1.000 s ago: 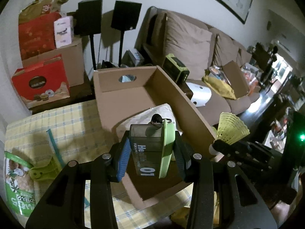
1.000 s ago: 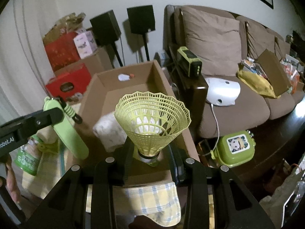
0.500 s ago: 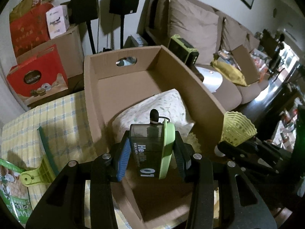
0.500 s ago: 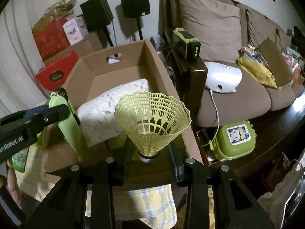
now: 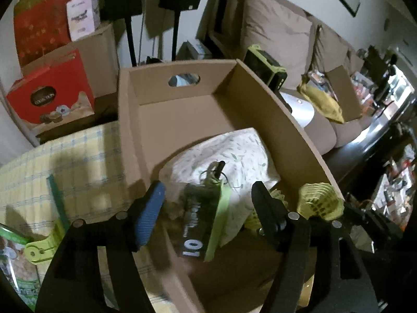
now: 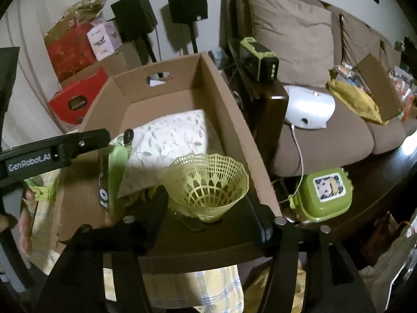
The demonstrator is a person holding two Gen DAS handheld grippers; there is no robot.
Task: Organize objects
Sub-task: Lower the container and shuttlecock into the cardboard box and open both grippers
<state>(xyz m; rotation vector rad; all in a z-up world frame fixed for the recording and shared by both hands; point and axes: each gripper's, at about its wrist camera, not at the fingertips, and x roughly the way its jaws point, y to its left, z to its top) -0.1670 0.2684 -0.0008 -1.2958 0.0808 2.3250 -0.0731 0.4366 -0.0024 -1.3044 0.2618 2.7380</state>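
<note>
Both our tools stand apart over the cardboard box's (image 5: 294, 130) near end. Green-edged timer (image 5: 206, 224) between left tool (image 5: 208, 208) fingers, long axis upright. Shuttlecock (image 6: 208, 187) between right tool (image 6: 211, 214) fingers, cork down, by the box's right wall.

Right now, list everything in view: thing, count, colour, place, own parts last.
box: 1, brown cardboard, on the checked cloth
pillow: 1, white leaf print, inside box
tag: 1, dark and green, marked 01, between the open left jaws
shuttlecock: 1, yellow-green, in box between the open right jaws
clip: 1, green, on cloth left of box
lunchbox: 1, green, right of box
speakers: 2, black, by wall
sofa: 1, brown, right
left tool: 1, black, open
right tool: 1, black, open
</note>
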